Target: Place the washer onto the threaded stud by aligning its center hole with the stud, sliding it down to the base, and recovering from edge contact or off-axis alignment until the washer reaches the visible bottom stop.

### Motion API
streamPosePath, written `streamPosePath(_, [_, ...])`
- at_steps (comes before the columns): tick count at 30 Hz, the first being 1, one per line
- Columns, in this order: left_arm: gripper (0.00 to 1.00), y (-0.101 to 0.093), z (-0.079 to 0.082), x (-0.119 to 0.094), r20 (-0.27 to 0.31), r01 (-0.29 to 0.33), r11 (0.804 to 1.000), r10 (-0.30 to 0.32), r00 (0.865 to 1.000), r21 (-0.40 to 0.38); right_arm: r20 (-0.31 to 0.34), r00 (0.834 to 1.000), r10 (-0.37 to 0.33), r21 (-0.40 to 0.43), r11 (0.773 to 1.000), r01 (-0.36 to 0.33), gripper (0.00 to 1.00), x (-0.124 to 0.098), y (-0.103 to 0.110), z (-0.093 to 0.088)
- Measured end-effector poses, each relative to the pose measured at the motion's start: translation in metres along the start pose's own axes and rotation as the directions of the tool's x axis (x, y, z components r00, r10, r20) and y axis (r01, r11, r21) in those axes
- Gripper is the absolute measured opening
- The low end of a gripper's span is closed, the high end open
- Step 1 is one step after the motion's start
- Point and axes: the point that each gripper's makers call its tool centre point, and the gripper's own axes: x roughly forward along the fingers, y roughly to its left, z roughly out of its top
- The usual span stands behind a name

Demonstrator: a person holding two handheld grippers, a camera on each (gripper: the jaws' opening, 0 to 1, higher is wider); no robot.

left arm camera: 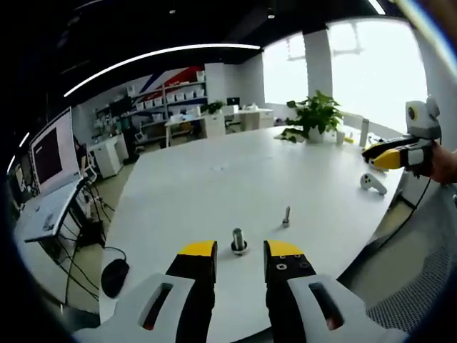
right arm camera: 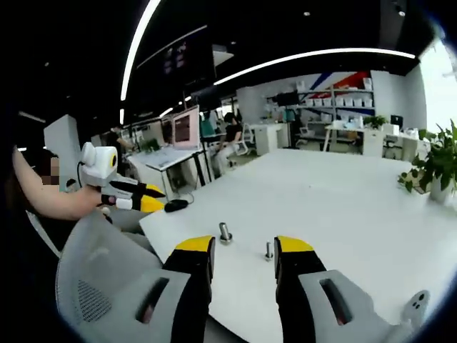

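You are holding both the left gripper (left arm camera: 240,259) and right gripper (right arm camera: 243,254) with jaws apart and empty near the threaded stud (left arm camera: 286,216), so pinch the thin, stiff, probably slippery washer (left arm camera: 238,248) by its rim.

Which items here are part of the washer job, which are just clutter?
Job: threaded stud, larger bolt-like piece with collar, left gripper, right gripper.
Clutter: potted plant, white controller, office chair, monitor.

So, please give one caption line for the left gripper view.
Open left hand-held gripper faces a threaded stud and a bolt on the white table.
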Motion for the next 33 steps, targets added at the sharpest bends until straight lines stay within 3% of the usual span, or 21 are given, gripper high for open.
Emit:
streamPosePath(5, [0.24,-0.002,0.001,-0.001,0.006,0.002,1.0,-0.002,1.0,-0.001,0.016,0.999,-0.032,0.006,0.999,0.032,0.36,-0.004,-0.005,-0.007])
streamPosePath(16, [0.24,-0.001,0.007,-0.003,0.038,0.001,1.0,-0.001,0.999,-0.013,-0.028,1.0,-0.009,-0.018,1.0,0.009,0.37,0.001,0.001,-0.017])
streamPosePath(33, [0.25,-0.005,0.002,0.0,0.009,0.009,1.0,-0.009,1.0,-0.003,-0.046,0.999,-0.009,-0.002,1.0,0.009,0.37,0.002,-0.002,-0.022])
